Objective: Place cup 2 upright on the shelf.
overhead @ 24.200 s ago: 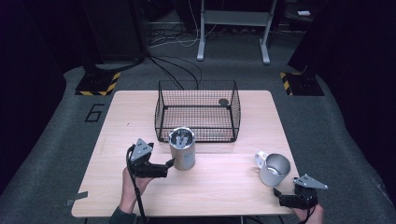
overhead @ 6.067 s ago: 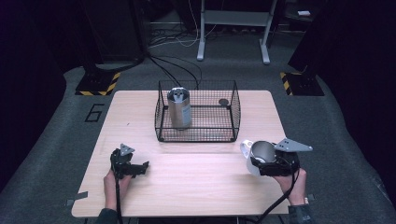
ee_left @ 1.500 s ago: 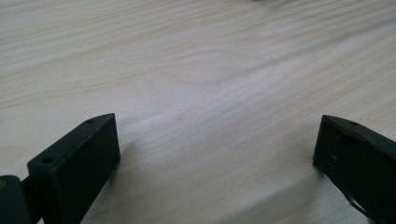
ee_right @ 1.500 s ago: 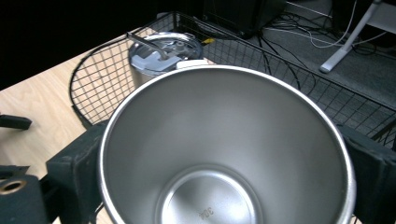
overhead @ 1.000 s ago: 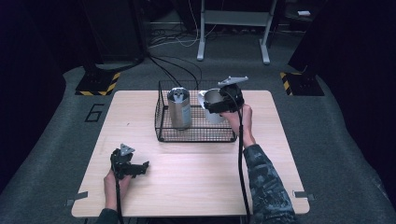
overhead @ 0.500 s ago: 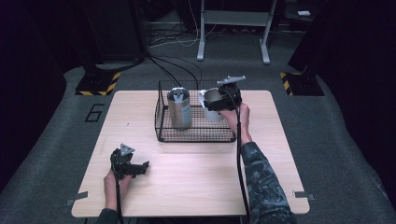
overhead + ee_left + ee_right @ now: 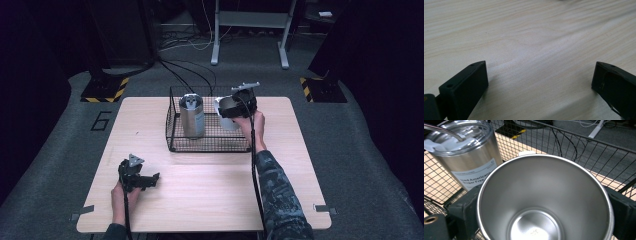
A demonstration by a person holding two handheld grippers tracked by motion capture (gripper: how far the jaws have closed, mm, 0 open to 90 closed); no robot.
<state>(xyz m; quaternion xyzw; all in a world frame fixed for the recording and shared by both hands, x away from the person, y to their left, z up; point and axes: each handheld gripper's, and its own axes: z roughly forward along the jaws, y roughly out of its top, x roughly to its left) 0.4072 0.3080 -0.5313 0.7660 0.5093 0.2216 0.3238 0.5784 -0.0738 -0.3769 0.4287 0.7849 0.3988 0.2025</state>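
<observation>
1. The right gripper (image 7: pixel 235 106) has its jaws clamped on either side of an open steel cup (image 7: pixel 544 200), holding it over the wire basket (image 7: pixel 172 120).
2. A lidded tumbler (image 7: pixel 192 116) stands just beside it in the basket; judging from here, lower the cup straight down, well off that wall.
3. Release only once the base seats flat.
4. The left gripper (image 7: pixel 142 181) rests spread and empty on the surface (image 7: pixel 529 40).

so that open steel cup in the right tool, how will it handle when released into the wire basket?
The bare stainless steel cup looks empty, so probably light. Its polished, tapered wall could slide in the right tool, whose jaws clamp it from both sides. Set down near the lidded steel tumbler in the black wire basket, it may clink or tip on mesh.
</observation>
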